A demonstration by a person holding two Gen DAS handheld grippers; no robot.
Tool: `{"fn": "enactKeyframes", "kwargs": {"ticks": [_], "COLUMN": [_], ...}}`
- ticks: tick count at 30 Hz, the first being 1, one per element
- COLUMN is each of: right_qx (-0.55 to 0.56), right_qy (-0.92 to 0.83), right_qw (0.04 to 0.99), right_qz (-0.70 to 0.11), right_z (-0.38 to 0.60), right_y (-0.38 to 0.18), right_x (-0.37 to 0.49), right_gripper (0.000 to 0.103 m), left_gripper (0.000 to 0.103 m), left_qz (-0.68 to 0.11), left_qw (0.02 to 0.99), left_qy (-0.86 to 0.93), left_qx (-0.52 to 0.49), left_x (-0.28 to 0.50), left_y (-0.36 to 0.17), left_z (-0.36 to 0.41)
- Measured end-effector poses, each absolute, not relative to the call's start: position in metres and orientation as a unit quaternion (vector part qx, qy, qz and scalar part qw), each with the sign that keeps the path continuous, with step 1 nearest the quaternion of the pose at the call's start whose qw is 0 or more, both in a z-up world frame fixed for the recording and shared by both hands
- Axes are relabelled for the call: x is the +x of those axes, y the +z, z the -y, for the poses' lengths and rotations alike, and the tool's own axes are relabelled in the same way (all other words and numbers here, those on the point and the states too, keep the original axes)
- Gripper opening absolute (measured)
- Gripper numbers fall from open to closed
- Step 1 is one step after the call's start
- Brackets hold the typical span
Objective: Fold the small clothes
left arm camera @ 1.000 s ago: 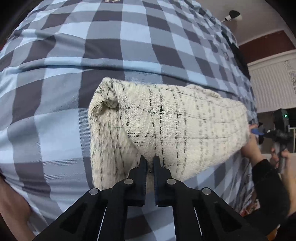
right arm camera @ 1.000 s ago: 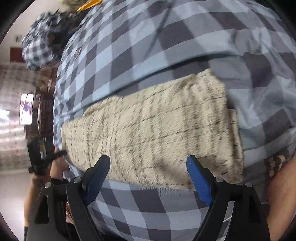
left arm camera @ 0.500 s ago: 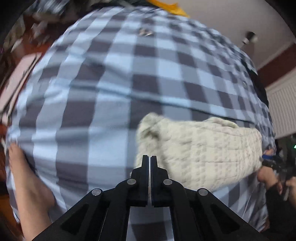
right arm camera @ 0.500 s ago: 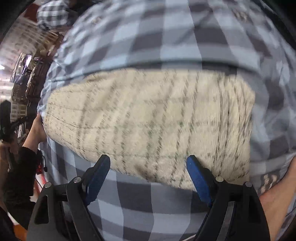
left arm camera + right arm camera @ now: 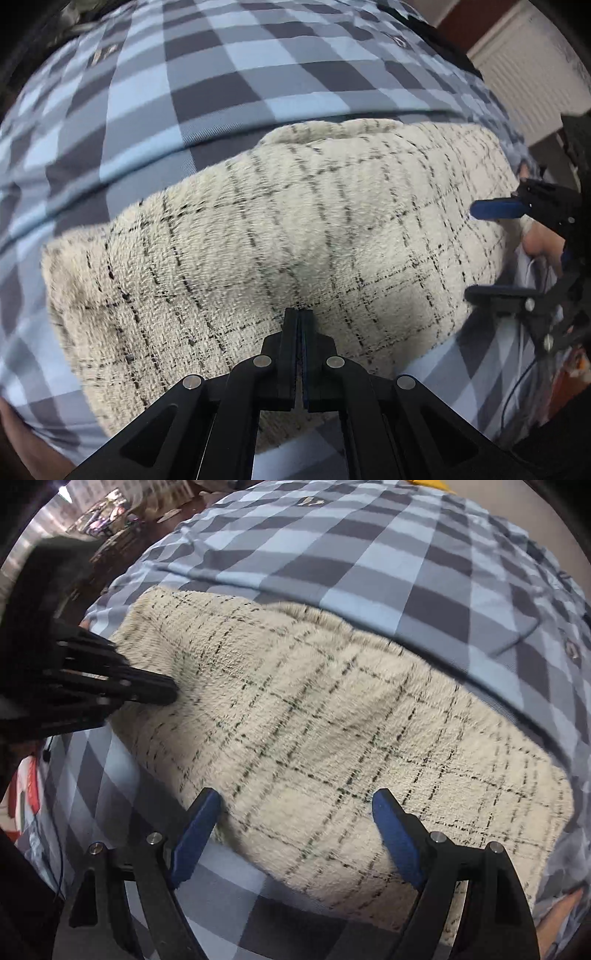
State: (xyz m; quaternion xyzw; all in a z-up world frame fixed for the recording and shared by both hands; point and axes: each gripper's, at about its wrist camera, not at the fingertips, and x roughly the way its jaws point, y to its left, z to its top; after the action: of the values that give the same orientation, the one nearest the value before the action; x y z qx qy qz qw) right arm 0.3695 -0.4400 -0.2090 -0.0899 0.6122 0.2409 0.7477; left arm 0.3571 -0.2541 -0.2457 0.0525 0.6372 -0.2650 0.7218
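The left gripper (image 5: 298, 314) is pressing its tips down on the cream garment (image 5: 280, 236), jaws fully closed with no cloth visibly caught between them. The garment, a fuzzy piece with thin dark grid lines, is lying folded on the bed's blue-and-grey checked cover (image 5: 221, 74). The right gripper (image 5: 295, 812) is hanging over the garment's near edge, jaws standing wide apart and gripping nothing.

soft even daylight, slight motion blur, strong fisheye bending, dark vignetted corners.
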Motion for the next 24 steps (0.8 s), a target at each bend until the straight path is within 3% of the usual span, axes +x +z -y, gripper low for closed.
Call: {"fn": "enactKeyframes", "kwargs": {"ticks": [8, 10, 12, 13, 14, 16, 17, 20, 24], "right_qx": [-0.032, -0.017, -0.022, -0.026, -0.054, -0.067, -0.026, 0.018, -0.008], "right_qy": [0.153, 0.169, 0.167, 0.156, 0.115, 0.057, 0.042, -0.04, -0.057], "right_qw": [0.756, 0.757, 0.757, 0.759, 0.761, 0.753, 0.753, 0.739, 0.788], "right_qz": [-0.636, -0.631, -0.631, -0.631, -0.636, -0.652, -0.656, -0.672, -0.612], "right_z": [0.553, 0.575, 0.587, 0.595, 0.602, 0.621, 0.641, 0.67, 0.654], "right_y": [-0.215, -0.207, -0.201, -0.197, -0.197, -0.206, -0.207, -0.204, -0.172], "right_x": [0.376, 0.371, 0.367, 0.364, 0.362, 0.359, 0.356, 0.351, 0.353], "right_gripper": [0.08, 0.064, 0.04, 0.039, 0.044, 0.087, 0.101, 0.101, 0.101], "left_gripper": [0.0, 0.0, 0.0, 0.0, 0.0, 0.0, 0.0, 0.0, 0.0], "left_qz": [-0.656, -0.66, -0.664, -0.663, -0.661, -0.652, -0.648, -0.653, -0.624], "left_qw": [0.73, 0.732, 0.728, 0.73, 0.733, 0.744, 0.748, 0.751, 0.779], "left_qy": [-0.19, -0.162, -0.17, -0.164, -0.157, -0.124, -0.09, -0.032, -0.012], "left_qx": [0.038, 0.049, 0.019, 0.022, 0.034, 0.08, 0.112, 0.093, 0.061], "left_x": [0.376, 0.378, 0.377, 0.377, 0.377, 0.373, 0.373, 0.376, 0.382], "left_y": [-0.248, -0.255, -0.257, -0.255, -0.253, -0.248, -0.247, -0.241, -0.223], "left_z": [0.198, 0.179, 0.164, 0.161, 0.16, 0.157, 0.154, 0.133, 0.127]}}
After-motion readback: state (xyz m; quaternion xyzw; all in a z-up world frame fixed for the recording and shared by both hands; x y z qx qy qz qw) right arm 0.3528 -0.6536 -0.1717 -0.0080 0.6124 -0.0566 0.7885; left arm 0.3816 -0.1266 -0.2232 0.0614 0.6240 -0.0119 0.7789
